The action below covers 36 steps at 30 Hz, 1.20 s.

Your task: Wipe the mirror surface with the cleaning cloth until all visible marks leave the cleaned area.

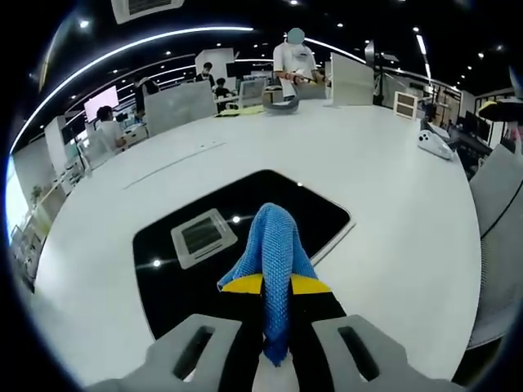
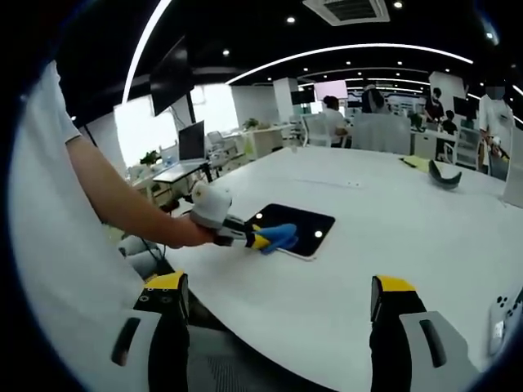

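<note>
Now pressing the fuzzy blue cleaning cloth point(image 1: 274, 245) onto the flat black shiny mirror point(image 1: 204, 278) at lower centre, pinched tight in the left gripper point(image 1: 276, 287). Hanging wide apart with nothing inside, low in its frame, the right gripper point(image 2: 278, 304). Looking halfway at best; not making out any marks, ceiling lights glaring, near edge hiding behind cloth.

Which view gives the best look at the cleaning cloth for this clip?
The left gripper view: the blue cloth sits close up, clamped in the left tool, draped onto the mirror. The right gripper view shows it small and distant, at the mirror's near edge.
</note>
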Motion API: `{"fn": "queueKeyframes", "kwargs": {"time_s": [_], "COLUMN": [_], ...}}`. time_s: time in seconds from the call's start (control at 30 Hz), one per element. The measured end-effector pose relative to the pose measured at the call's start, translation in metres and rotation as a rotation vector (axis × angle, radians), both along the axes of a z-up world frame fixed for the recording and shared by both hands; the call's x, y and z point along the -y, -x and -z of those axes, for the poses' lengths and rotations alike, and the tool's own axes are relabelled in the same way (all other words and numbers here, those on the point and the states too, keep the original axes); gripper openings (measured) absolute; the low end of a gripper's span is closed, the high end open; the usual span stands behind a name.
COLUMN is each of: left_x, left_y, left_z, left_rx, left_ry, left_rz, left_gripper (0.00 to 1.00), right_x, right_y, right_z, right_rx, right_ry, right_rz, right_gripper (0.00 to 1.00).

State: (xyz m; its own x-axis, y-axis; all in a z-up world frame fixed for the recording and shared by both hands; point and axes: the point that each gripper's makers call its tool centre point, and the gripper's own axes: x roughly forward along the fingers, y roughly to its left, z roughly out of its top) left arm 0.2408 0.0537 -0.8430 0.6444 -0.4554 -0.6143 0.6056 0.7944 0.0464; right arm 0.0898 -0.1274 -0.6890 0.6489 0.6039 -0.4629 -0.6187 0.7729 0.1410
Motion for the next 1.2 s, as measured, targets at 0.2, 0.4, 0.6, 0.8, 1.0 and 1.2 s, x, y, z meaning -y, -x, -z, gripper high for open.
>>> {"fn": "queueKeyframes", "kwargs": {"time_s": [0.2,0.4,0.6,0.8,1.0,1.2], "left_x": [-0.002,-0.002,-0.003,-0.006,-0.007,-0.009], "left_y": [-0.002,-0.002,-0.004,-0.010,-0.014,-0.020], "left_z": [0.000,0.000,-0.001,0.000,0.000,-0.001], "left_rx": [-0.029,-0.007,-0.016,-0.024,-0.012,-0.006], "left_ry": [0.035,0.022,0.030,0.055,0.032,0.032], "left_rz": [-0.051,-0.037,-0.049,-0.088,-0.070,-0.064], "left_gripper": [0.07,0.07,0.07,0.06,0.07,0.07], "right_x": [-0.001,-0.001,-0.001,-0.003,-0.003,-0.003], "right_y": [0.000,0.002,-0.002,-0.006,-0.008,-0.013], "right_z": [0.001,0.004,0.006,0.005,0.008,0.009], "right_rx": [-0.002,-0.011,-0.016,-0.013,-0.021,-0.025], "right_ry": [0.007,0.005,0.003,0.007,0.008,0.006], "right_rz": [-0.004,0.000,-0.002,-0.009,-0.010,-0.009], "right_gripper": [0.91,0.91,0.91,0.91,0.91,0.91]}}
